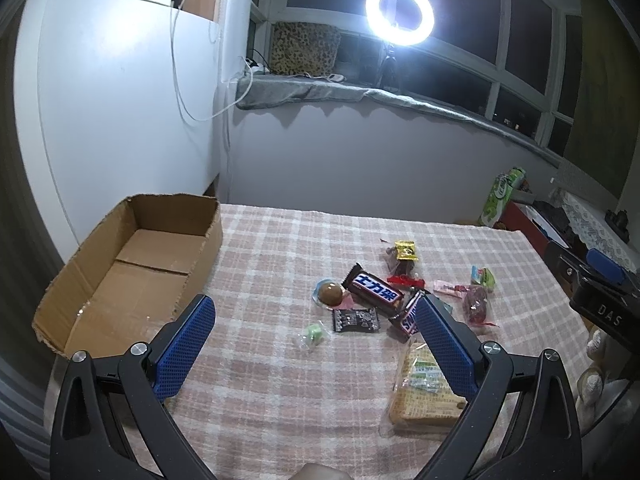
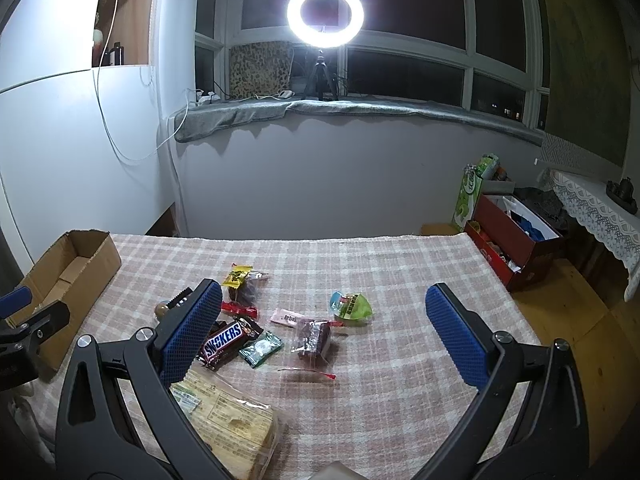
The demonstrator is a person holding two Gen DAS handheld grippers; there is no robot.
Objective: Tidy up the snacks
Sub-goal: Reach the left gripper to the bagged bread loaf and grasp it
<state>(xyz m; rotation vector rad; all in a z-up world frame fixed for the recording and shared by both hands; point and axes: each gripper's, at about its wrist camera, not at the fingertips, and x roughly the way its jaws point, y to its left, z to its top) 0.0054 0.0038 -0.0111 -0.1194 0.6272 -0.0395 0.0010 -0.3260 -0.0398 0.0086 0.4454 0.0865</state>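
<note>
Several wrapped snacks lie in a loose pile on the checked tablecloth: two Snickers bars, a round chocolate, a black packet, a green candy, a yellow packet, a dark red sweet and a bagged bread slice. An open cardboard box stands empty at the left. My left gripper is open above the cloth near the pile. My right gripper is open and empty over the right snacks.
The table's right edge drops to a wooden floor with a red box and a green bag. A bright ring light stands on the window sill behind. A white wall is at the left.
</note>
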